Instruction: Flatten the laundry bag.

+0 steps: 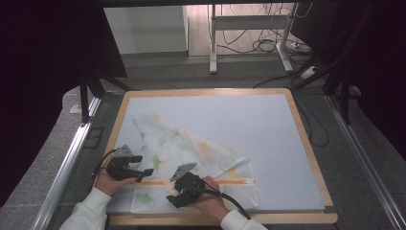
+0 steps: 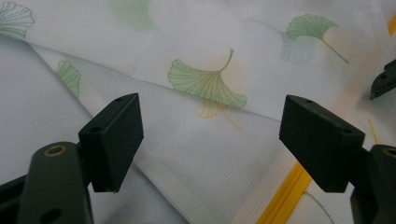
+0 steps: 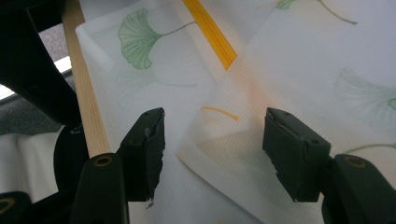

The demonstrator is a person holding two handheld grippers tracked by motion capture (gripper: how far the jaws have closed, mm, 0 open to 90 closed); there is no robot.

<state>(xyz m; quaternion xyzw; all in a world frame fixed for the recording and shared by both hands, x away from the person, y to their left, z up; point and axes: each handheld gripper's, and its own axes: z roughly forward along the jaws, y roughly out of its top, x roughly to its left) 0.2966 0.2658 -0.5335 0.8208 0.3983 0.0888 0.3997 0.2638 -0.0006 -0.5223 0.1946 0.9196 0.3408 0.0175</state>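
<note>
- Your left tool (image 2: pixel 210 140) stands wide open with nothing between its jaws; it hovers over a folded edge of the cloth (image 1: pixel 191 148) near the table's (image 1: pixel 306 143) near-left part.
- Your right tool (image 3: pixel 215 154) is just as wide open and empty, its jaws straddling a folded-over corner (image 3: pixel 224 140) of the same cloth, close to the near wooden rim (image 3: pixel 86 107).
- The cloth is thin, printed with ginkgo leaves (image 2: pixel 205 84) and crossed by an orange stripe (image 1: pixel 191 182); judge it very light and limp (it will sag, crease and drag rather than hold a shape), and likely to slip on the smooth mat.
- Take it at an edge or corner, pinching both layers of a fold, so the jaws get some thickness to bite.
- The high view gives you the whole sheet, partly folded across the near-left area, and both hands together.
- The tool views add the weave, the layered fold lines and the exact corner under each jaw pair.
</note>
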